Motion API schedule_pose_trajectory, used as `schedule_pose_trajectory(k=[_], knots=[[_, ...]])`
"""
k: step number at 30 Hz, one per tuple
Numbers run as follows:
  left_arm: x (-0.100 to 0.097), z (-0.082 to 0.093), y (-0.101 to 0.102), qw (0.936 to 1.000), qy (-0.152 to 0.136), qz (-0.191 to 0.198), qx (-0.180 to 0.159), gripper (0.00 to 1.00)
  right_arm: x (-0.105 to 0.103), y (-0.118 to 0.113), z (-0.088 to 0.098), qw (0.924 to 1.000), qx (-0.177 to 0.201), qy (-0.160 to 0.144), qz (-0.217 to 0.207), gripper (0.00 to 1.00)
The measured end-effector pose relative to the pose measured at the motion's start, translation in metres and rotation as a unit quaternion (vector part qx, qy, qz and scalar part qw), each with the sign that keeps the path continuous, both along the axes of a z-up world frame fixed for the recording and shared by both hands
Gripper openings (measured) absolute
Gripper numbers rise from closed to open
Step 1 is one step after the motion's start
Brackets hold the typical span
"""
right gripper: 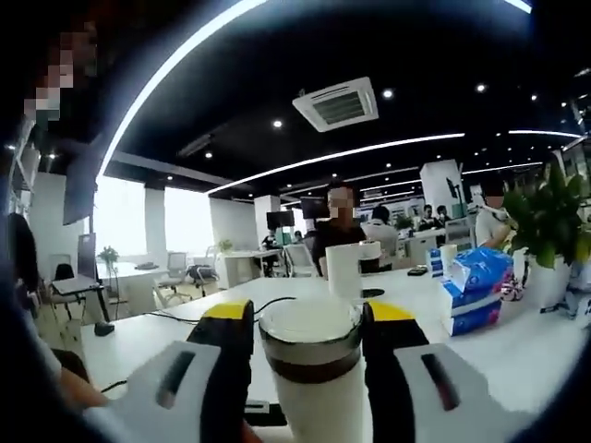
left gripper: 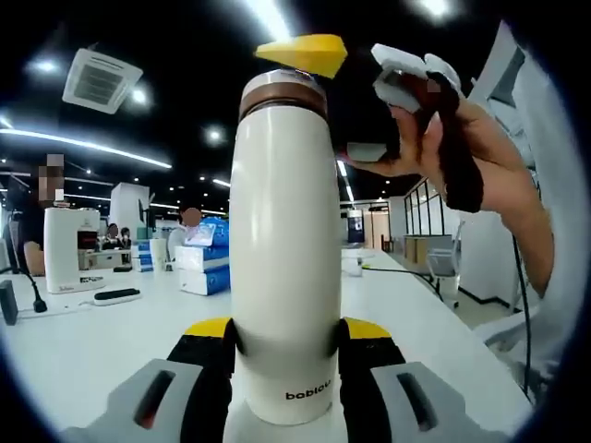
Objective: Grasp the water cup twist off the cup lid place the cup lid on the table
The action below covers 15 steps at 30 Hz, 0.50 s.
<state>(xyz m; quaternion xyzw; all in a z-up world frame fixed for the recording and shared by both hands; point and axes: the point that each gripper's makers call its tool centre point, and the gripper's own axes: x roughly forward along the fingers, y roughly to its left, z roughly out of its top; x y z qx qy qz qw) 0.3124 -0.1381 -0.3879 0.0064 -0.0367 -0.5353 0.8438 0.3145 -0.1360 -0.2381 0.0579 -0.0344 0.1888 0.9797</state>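
Observation:
A tall white water cup [left gripper: 284,249] stands upright on the white table [left gripper: 83,341]. My left gripper [left gripper: 288,334] is shut on its lower body, with the black, yellow-tipped jaws pressed against both sides. At the top sit a brown band and the silvery cup lid [left gripper: 283,90]. A yellow fingertip of my right gripper [left gripper: 305,53] reaches the lid from above, held by a person's hand [left gripper: 462,148]. In the right gripper view the cup lid [right gripper: 309,334] sits tight between the jaws of my right gripper [right gripper: 309,321], which is shut on it.
Blue tissue packs [left gripper: 205,258] [right gripper: 471,286], a white appliance [left gripper: 66,249], a black cable [right gripper: 212,318] and a potted plant [right gripper: 549,221] sit on the table. People sit at desks behind. The table edge [left gripper: 434,318] runs along the right.

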Motion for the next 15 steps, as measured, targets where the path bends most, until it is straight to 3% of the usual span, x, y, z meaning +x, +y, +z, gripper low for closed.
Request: schedule_pose_trajectory(k=[7,11,15], knots=[[-0.0006,0.0007,-0.0007,1.0000,-0.001,0.000,0.000,0.45,0.0016,0.0019,-0.0005,0.9996,-0.018,0.004,0.021,0.46],[-0.0005,0.0013,-0.0011,1.0000,-0.002,-0.001,0.001,0.45,0.0018,0.0026,-0.0008,0.9978,-0.034,0.014,0.055,0.46],[-0.0008,0.0016,-0.0013,1.0000,-0.001,-0.002,0.000,0.45,0.0014,0.0072,-0.0023,0.9918,-0.052,0.021,0.115,0.45]])
